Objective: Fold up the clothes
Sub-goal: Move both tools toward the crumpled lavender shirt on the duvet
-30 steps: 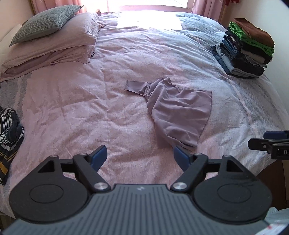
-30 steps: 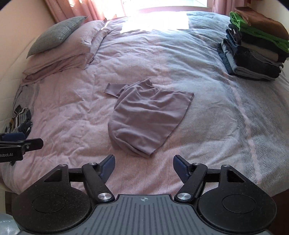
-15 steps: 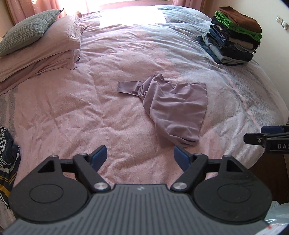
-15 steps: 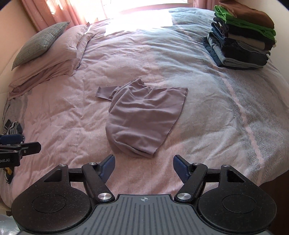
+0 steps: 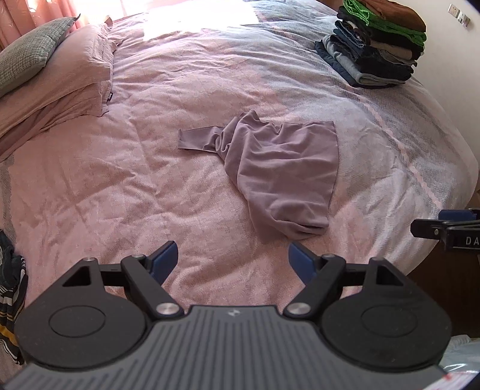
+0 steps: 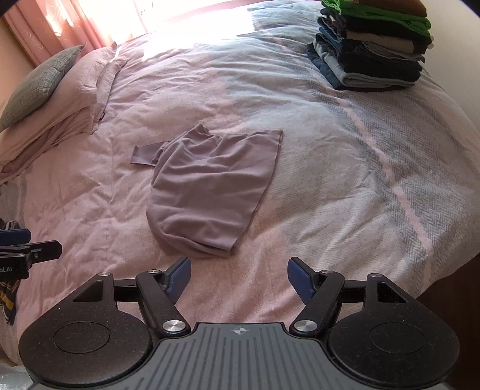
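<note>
Jaws on left gripper (image 5: 231, 258) and right gripper (image 6: 238, 276) stood wide, empty; mauve shirt (image 6: 210, 186) mid-bed needed its near hem corners pinched.

- Daylight comes in from the far side of the bed (image 5: 150, 186), where a patch of the cover (image 6: 192, 33) is blown out to near white.
- The pink curtains (image 6: 75, 21) glow with light from behind.
- The near part of the bed lies in softer, even light, with faint shadows in the creases.
- Both views are sharp in the middle, with little blur.
- Fisheye bending curves the bed's edges, and the corners fall to black.
- The folded stack (image 5: 378, 45) reads dark against the wall.
</note>
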`<state>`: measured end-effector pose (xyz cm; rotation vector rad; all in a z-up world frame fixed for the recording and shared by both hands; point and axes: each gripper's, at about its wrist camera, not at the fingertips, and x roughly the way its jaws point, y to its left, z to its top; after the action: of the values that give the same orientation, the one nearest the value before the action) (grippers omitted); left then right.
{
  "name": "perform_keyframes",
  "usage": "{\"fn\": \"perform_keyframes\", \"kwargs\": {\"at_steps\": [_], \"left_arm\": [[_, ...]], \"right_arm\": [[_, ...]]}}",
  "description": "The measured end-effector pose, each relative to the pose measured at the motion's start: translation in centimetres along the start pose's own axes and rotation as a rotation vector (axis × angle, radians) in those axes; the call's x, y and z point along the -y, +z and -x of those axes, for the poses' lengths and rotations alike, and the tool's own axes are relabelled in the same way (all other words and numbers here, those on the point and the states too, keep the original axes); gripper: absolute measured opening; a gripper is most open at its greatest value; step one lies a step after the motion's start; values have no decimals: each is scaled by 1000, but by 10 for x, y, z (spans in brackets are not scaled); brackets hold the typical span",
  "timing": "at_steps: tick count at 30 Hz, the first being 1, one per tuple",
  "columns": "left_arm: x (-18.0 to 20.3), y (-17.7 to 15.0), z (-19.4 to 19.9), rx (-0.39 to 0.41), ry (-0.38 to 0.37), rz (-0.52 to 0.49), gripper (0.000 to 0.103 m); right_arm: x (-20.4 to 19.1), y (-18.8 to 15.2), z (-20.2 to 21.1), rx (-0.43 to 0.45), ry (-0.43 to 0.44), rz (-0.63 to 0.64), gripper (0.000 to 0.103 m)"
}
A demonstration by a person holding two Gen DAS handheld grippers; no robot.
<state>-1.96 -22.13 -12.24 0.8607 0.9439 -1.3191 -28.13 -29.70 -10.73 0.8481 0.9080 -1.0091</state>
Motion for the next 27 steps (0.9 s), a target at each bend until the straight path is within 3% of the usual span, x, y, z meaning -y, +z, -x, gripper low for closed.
{"fn": "perform_keyframes", "kwargs": {"at_steps": [5,11,20,27], "left_arm": [[30,15,-25,-21,6,6,78],[73,40,-72,-40,39,62,78],[150,105,-184,1,1,50,74],[179,160,-265,6,-34,14,73]], "right_arm": [[52,18,-12,8,-15,-29,68],[141,56,-41,15,-47,-75,68],[256,106,-82,19,-134,-174,68],[325,127,-105,-10,-212,-281,68]]}}
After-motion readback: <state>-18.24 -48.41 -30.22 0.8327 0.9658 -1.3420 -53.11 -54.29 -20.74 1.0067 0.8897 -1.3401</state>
